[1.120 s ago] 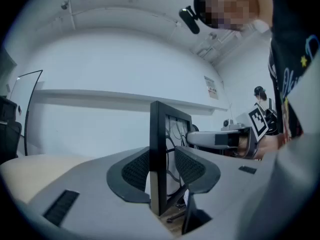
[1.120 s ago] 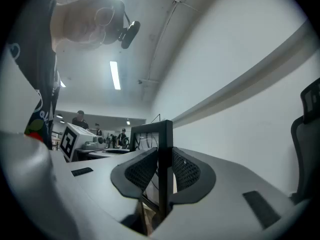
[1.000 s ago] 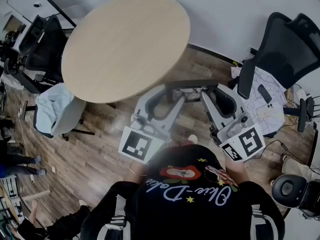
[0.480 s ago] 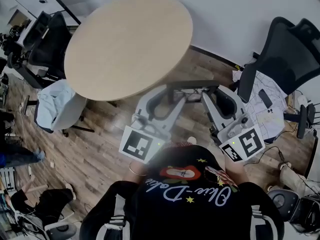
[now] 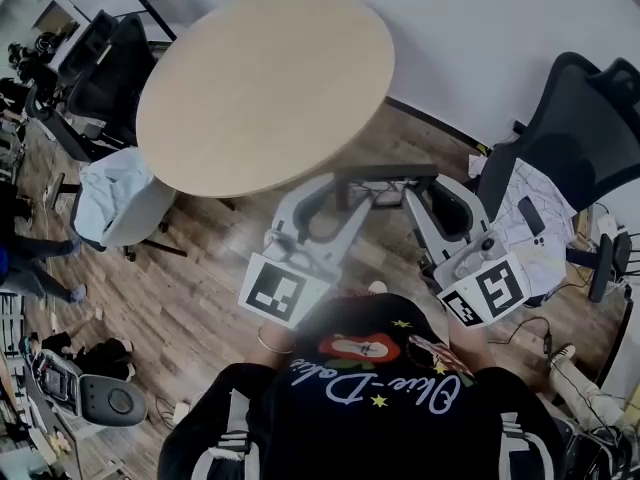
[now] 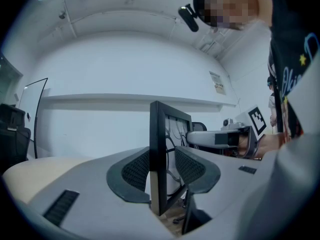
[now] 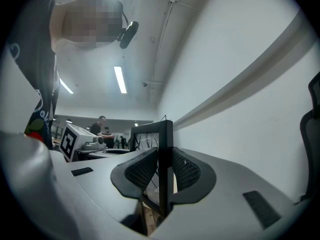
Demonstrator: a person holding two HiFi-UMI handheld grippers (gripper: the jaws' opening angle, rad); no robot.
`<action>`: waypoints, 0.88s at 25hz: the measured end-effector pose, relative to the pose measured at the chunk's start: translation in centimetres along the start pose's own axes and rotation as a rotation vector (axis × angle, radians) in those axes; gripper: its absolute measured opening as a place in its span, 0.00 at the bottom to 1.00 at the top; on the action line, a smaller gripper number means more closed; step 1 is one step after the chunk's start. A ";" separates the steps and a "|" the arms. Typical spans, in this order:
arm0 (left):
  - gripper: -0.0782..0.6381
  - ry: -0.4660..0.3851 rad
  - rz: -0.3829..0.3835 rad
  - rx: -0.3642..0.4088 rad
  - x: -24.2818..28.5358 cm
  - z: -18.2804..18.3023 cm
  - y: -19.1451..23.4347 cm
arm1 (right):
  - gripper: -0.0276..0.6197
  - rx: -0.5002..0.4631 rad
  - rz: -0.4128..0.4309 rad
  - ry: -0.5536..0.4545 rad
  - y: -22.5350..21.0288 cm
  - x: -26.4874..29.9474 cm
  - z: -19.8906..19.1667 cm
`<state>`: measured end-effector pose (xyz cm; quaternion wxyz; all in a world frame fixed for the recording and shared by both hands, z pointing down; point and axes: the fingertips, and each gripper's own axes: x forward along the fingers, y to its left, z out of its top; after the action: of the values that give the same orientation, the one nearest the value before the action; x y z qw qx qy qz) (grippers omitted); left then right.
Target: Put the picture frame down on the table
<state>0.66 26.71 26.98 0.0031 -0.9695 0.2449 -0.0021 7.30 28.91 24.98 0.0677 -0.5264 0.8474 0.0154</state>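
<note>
A black picture frame (image 5: 385, 172) hangs edge-on in the air, just off the near edge of the round wooden table (image 5: 260, 88). My left gripper (image 5: 342, 184) is shut on the frame's left side. My right gripper (image 5: 424, 186) is shut on its right side. In the left gripper view the frame (image 6: 159, 149) stands upright between the ribbed pads (image 6: 134, 170), and the right gripper (image 6: 220, 138) shows beyond it. The right gripper view shows the frame's edge (image 7: 165, 156) pinched between the pads (image 7: 142, 171), with the left gripper (image 7: 84, 143) behind.
A black mesh chair (image 5: 590, 118) with papers on its seat (image 5: 525, 203) stands at the right. A pale blue chair (image 5: 115, 203) and a black chair (image 5: 100, 63) sit left of the table. White wall runs behind. Wooden floor (image 5: 180, 308) lies below.
Both grippers keep their hold on the frame at nearly the same place. The head view has drifted a little, so the table sits slightly further right.
</note>
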 end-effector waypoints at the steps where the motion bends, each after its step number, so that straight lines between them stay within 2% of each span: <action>1: 0.32 -0.001 0.006 0.000 0.1 0.0 -0.1 | 0.15 0.000 0.005 0.001 -0.2 -0.1 0.0; 12: 0.32 0.010 0.072 0.009 0.0 -0.6 -1.2 | 0.15 0.021 0.065 -0.003 -0.5 -0.9 -0.6; 22: 0.32 0.026 0.151 0.009 -1.2 -1.3 0.4 | 0.14 0.045 0.138 0.000 0.4 1.0 -1.5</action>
<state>-0.59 26.94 28.26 0.0045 -0.9482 0.3173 -0.0156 6.35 28.08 26.35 0.0784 -0.4649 0.8819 0.0009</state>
